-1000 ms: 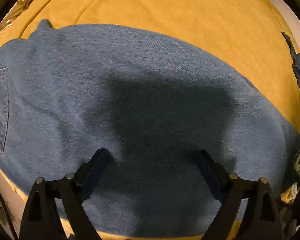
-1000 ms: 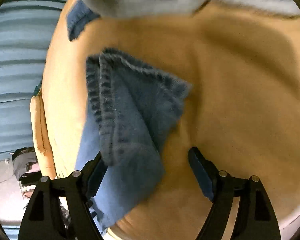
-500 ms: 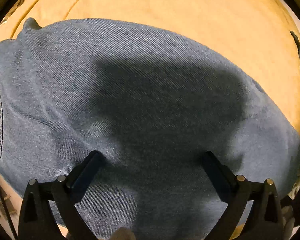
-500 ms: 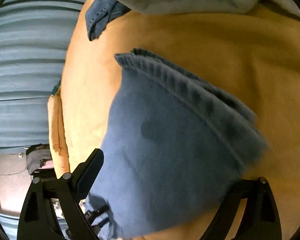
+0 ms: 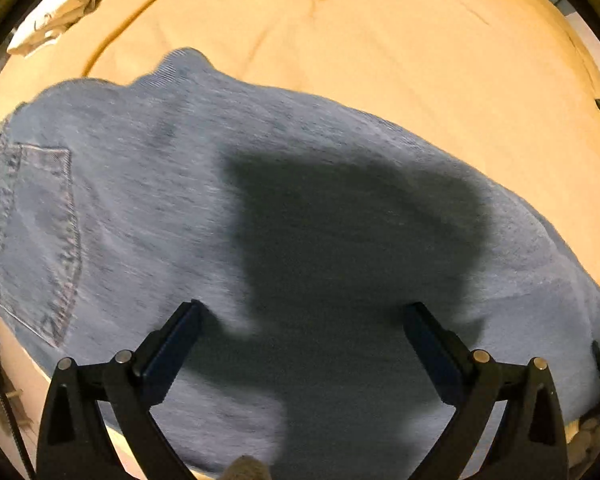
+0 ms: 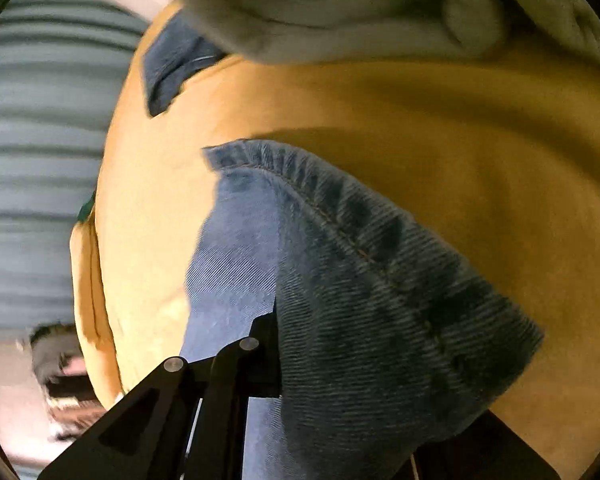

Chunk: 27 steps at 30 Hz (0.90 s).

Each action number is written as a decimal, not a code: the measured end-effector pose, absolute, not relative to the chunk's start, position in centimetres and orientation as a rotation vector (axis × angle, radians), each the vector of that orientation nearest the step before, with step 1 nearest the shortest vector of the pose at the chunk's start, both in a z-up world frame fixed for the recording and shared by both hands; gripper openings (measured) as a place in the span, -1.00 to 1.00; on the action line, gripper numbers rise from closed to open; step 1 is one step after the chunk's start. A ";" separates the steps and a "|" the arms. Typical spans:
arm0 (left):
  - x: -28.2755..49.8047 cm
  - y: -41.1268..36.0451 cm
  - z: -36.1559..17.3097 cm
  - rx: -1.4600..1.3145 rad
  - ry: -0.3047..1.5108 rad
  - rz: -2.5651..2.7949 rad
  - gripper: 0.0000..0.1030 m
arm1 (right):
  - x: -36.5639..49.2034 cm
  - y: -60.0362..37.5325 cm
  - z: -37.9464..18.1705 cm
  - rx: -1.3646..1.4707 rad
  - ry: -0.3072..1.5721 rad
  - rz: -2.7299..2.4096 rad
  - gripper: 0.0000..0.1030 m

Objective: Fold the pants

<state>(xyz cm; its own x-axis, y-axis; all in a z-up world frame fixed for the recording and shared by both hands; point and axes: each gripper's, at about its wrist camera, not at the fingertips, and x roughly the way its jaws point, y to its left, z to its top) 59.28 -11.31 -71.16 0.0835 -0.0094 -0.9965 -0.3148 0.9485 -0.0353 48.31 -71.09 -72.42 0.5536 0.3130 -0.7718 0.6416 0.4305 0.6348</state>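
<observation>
Blue denim pants (image 5: pixel 180 220) lie flat across the orange bedsheet (image 5: pixel 380 60) in the left wrist view, with a back pocket (image 5: pixel 40 232) at the left. My left gripper (image 5: pixel 300 320) is open and empty just above the denim. In the right wrist view the hemmed leg end of the pants (image 6: pixel 380 300) is draped between the fingers of my right gripper (image 6: pixel 340 360), which is shut on it. The left finger (image 6: pixel 264 356) shows; the right one is hidden under the cloth.
A grey-white garment (image 6: pixel 340 8) lies at the far edge of the sheet (image 6: pixel 460 140), with another piece of blue denim (image 6: pixel 172 68) beside it. Teal striped bedding (image 6: pixel 32 160) is at the left. Crumpled pale cloth (image 5: pixel 52 20) sits at the bed's far left.
My right gripper has moved onto the leg hem and shut on it. My left gripper has lifted a little and shifted, so the back pocket shows more.
</observation>
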 end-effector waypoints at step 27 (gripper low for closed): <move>45.1 17.9 -61.4 -0.490 1.264 0.488 1.00 | 49.9 -7.6 -65.9 -0.204 1.231 0.320 -0.79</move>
<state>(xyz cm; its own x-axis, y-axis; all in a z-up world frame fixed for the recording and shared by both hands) 45.12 17.88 -61.40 0.2307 0.0763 -0.9700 -0.5952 0.7997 -0.0786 49.92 -7.58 -65.85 0.2973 0.1292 -0.9460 -0.3473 0.9376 0.0189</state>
